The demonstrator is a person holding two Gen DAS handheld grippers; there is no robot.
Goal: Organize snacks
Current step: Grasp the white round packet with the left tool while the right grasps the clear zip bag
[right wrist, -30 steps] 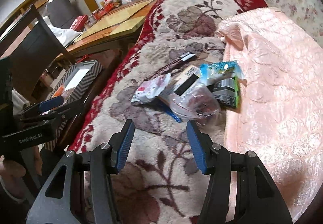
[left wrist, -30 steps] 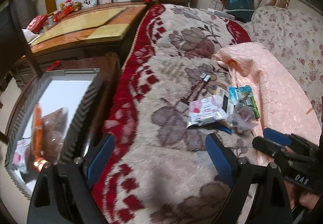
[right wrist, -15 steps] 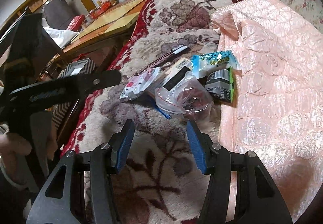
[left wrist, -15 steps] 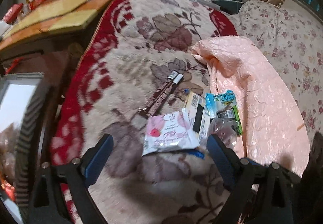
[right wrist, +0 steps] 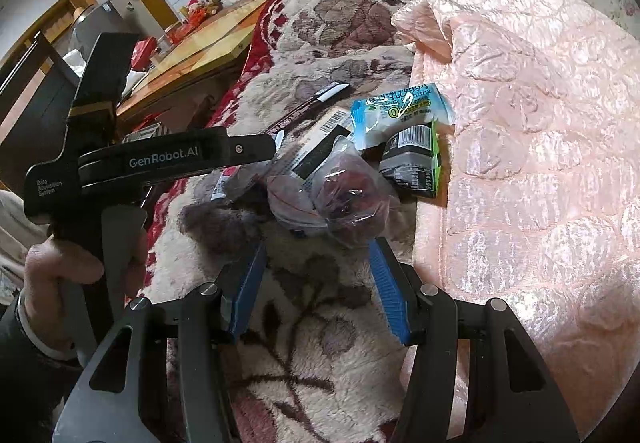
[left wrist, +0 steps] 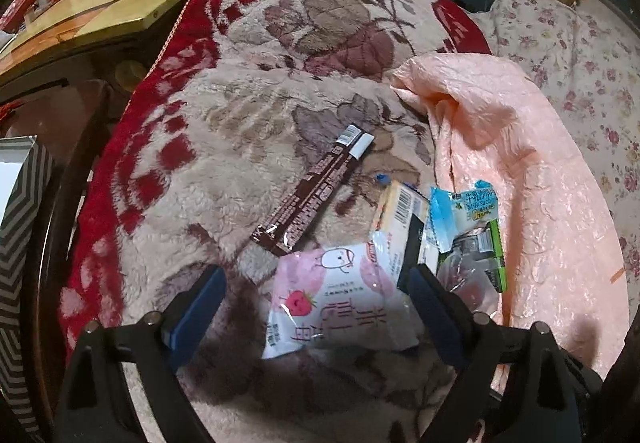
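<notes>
Most of the job is left, by my read: the snack pile sits loose on the fleecy floral blanket (left wrist: 280,91), nothing in either set of tongs.

Left gripper (left wrist: 316,307): jaws wide but closing, straddling the pink-and-white strawberry snack pouch (left wrist: 340,303). Pads aren't pressing it yet as far as I can see. Looks like my next pick.

Right gripper (right wrist: 316,283): jaws parted about halfway, nothing between them, hanging just short of the clear plastic bag of dark red fruit (right wrist: 344,199).

Rest of the pile, touching or overlapping:
- long dark-brown chocolate stick wrapper (left wrist: 312,191), alone on the blanket, upper left of the pouch
- cream-coloured packet with a barcode (left wrist: 404,219), partly under the pouch
- light-blue-and-white milk candy sachet (right wrist: 400,111)
- black-and-green foil pack (right wrist: 412,163), at the edge of the peach satin quilt (right wrist: 540,147)

Black-and-white chevron-patterned box (left wrist: 20,211) shows at the far left of the left view, off the bed. Probably the destination; its contents are out of view here.

Remaining: grip the pouch, carry it over, repeat for five more.
</notes>
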